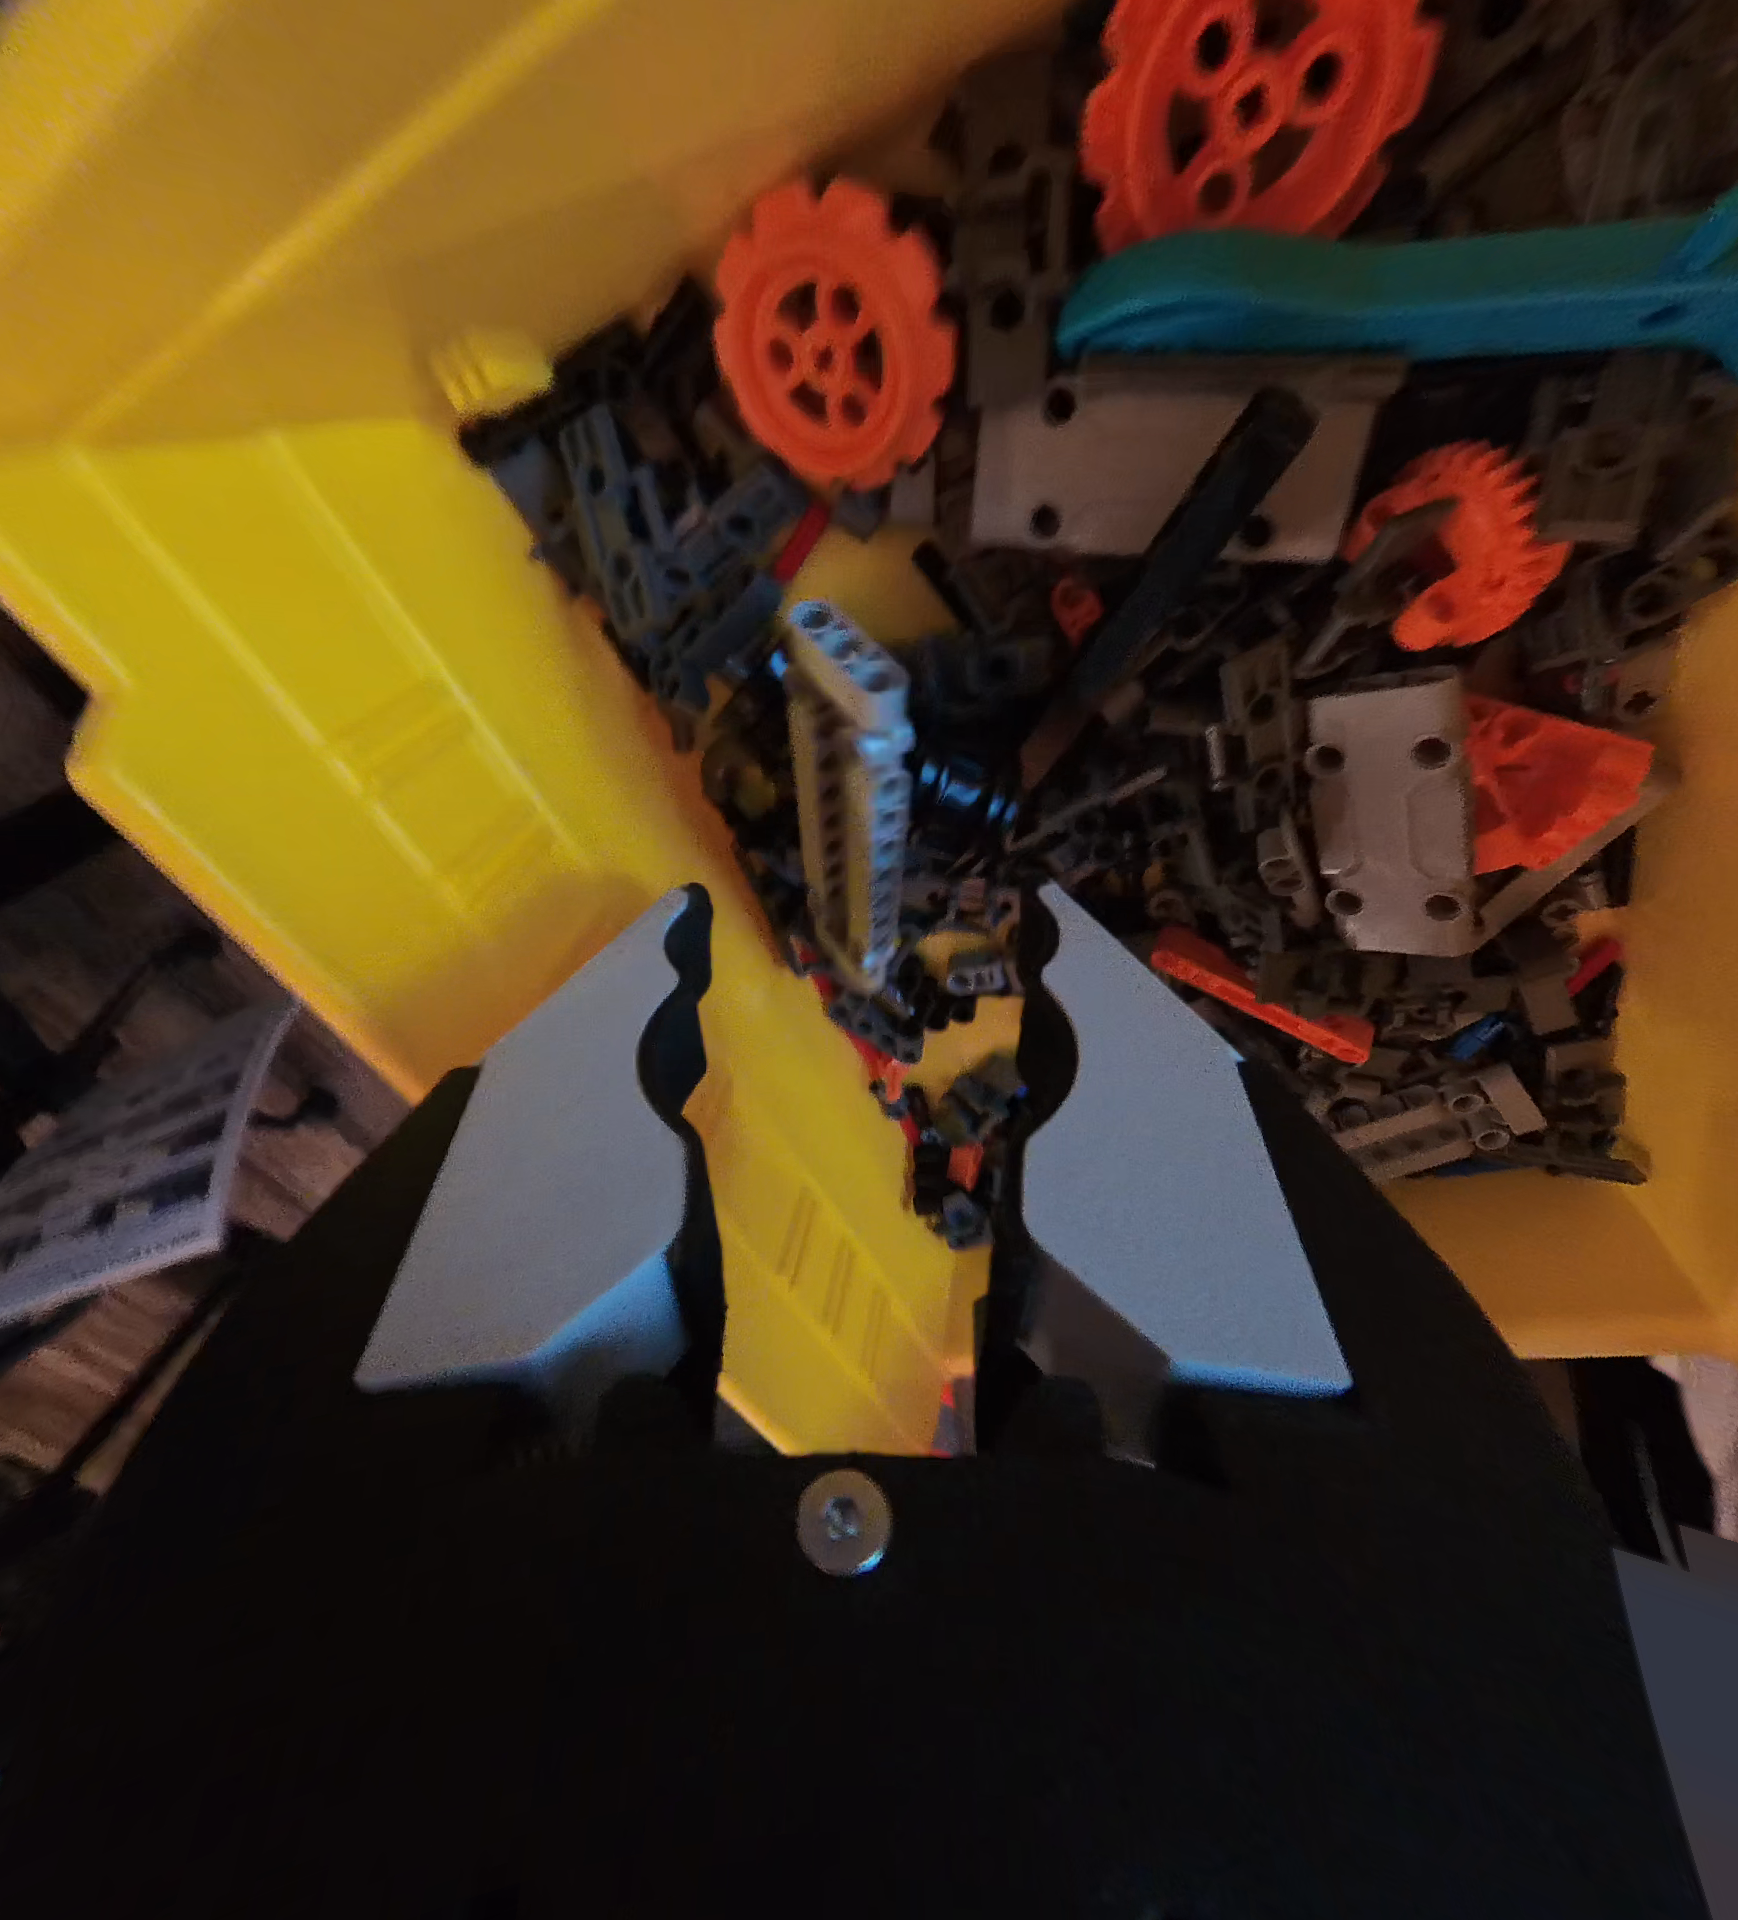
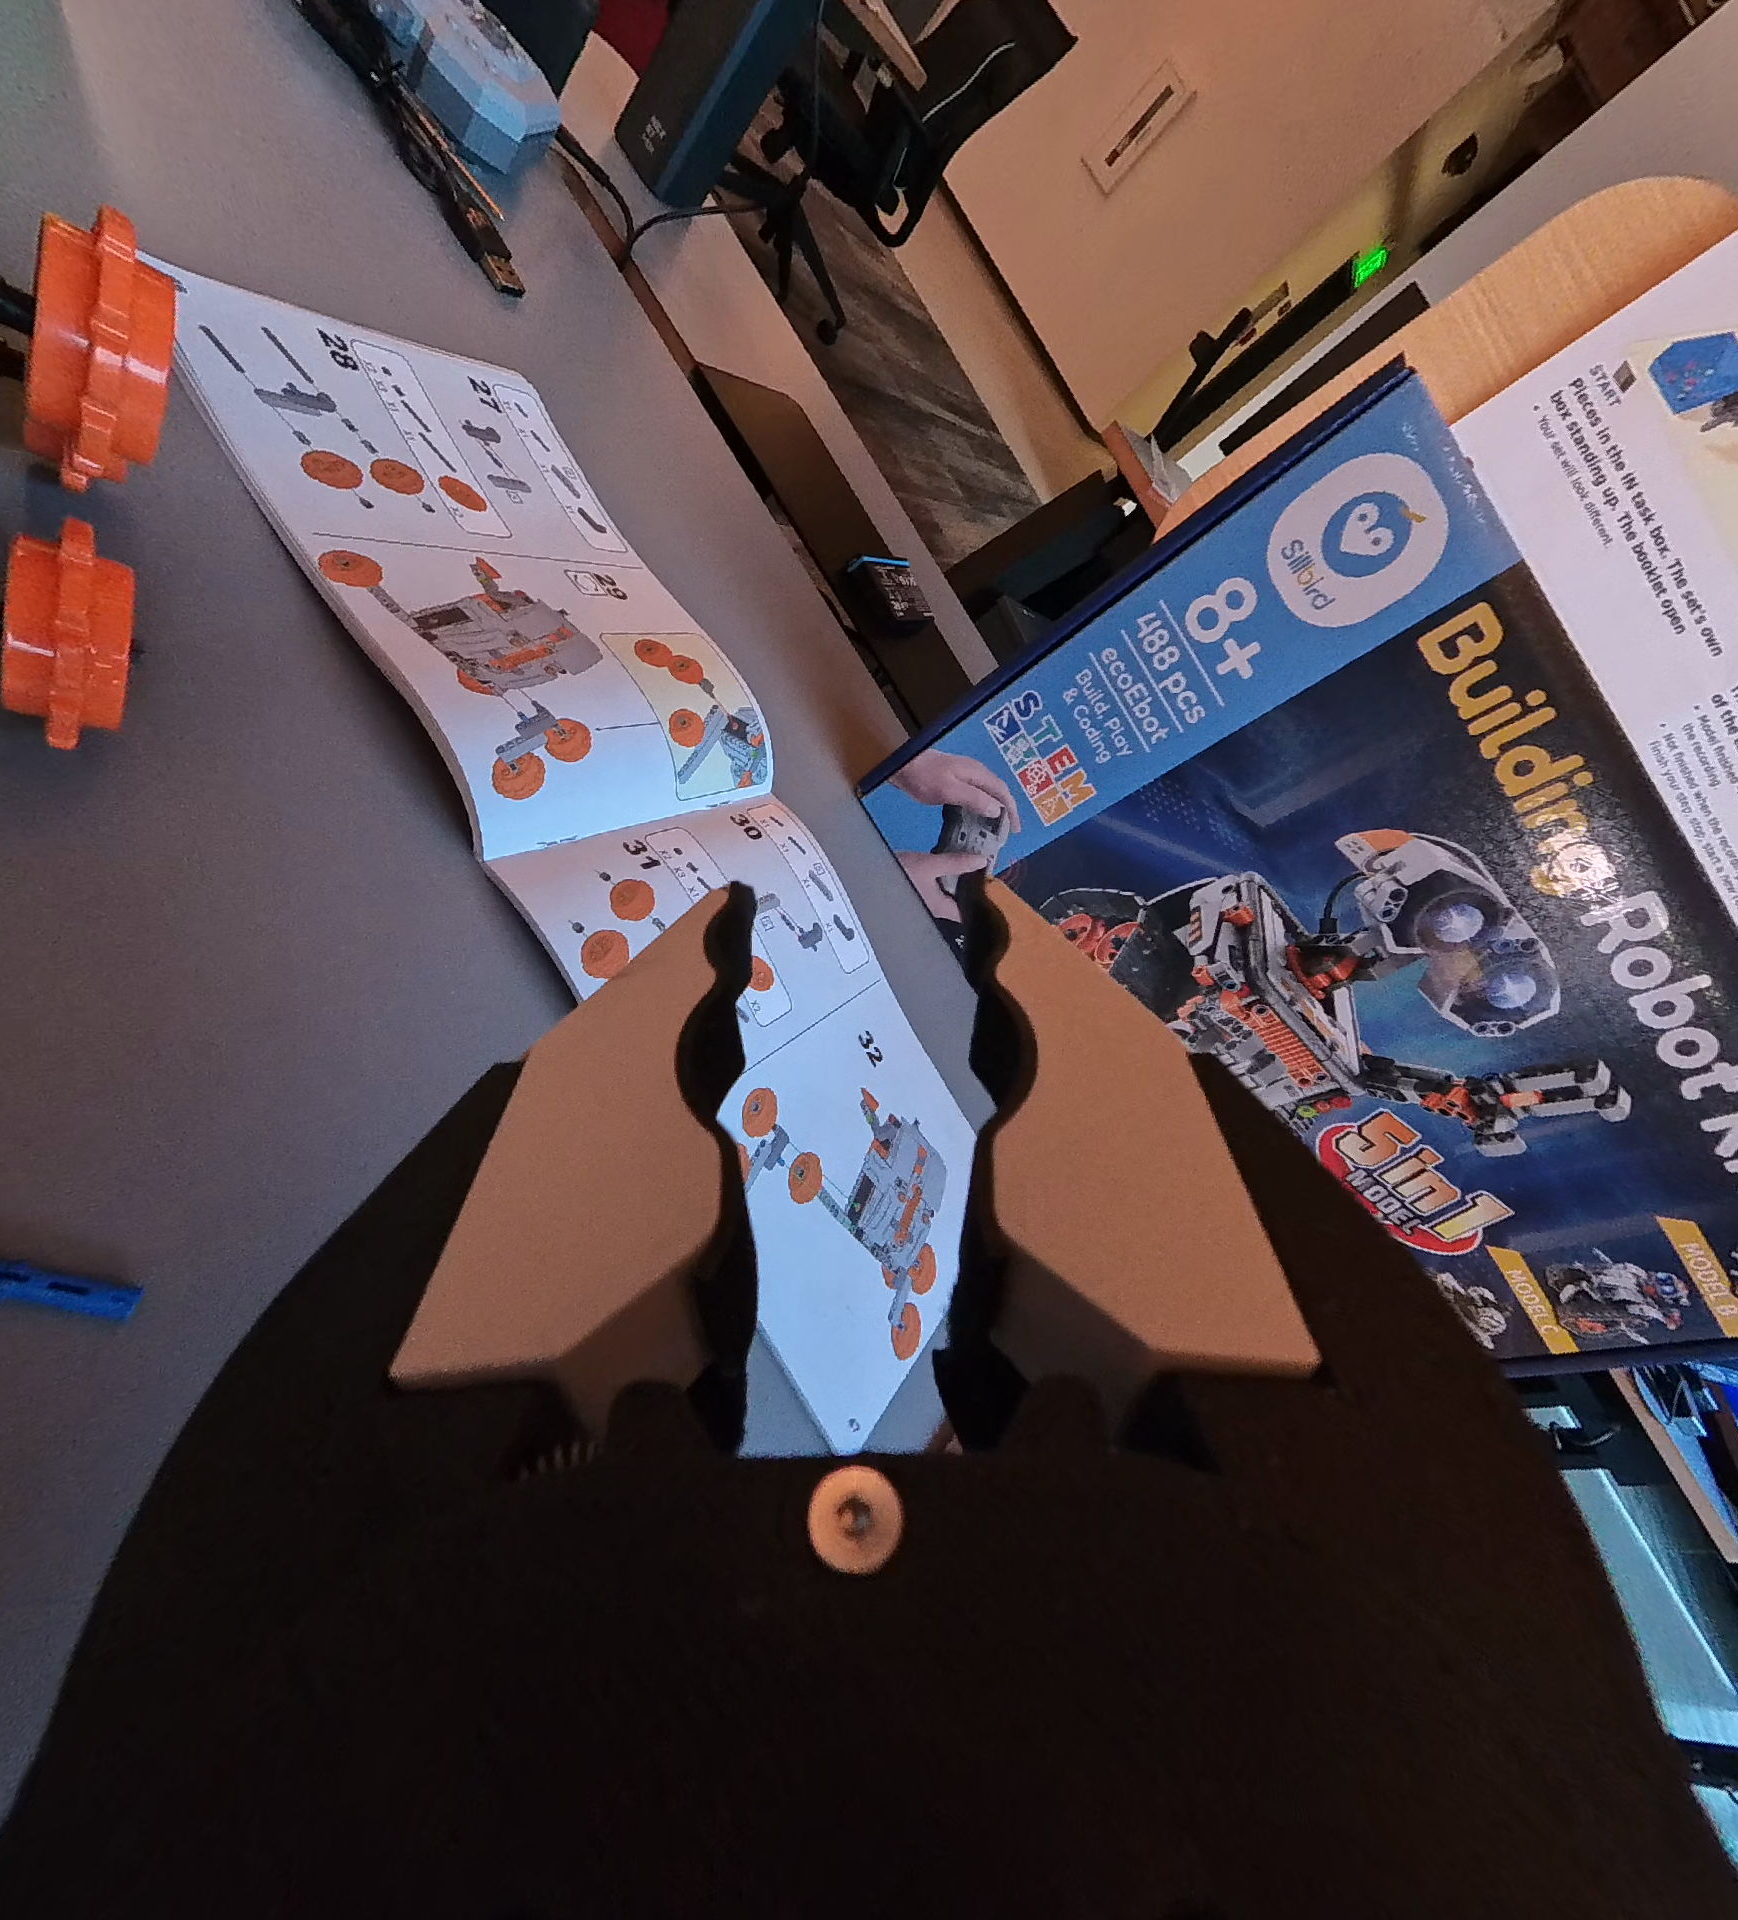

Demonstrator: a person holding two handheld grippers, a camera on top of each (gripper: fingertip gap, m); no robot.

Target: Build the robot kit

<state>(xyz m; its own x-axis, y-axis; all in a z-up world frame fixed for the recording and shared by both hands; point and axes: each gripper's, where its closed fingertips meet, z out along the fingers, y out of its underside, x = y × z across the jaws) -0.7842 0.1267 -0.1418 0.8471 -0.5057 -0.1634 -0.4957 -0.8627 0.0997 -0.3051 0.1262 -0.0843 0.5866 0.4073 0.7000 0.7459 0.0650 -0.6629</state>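
My left gripper is open and empty over a yellow bin of building-kit parts. Nearest its tips is a light grey beam with holes lying on small dark pieces. Orange gear wheels, grey panels and a teal tool lie farther in. My right gripper is open and empty above an open instruction booklet on a grey table. Two orange wheels on a partly built model sit at the left.
A blue kit box stands upright to the right of the booklet, a white printed sheet behind it. A small blue beam lies on the table at the left. A cable and dark devices lie at the far table end.
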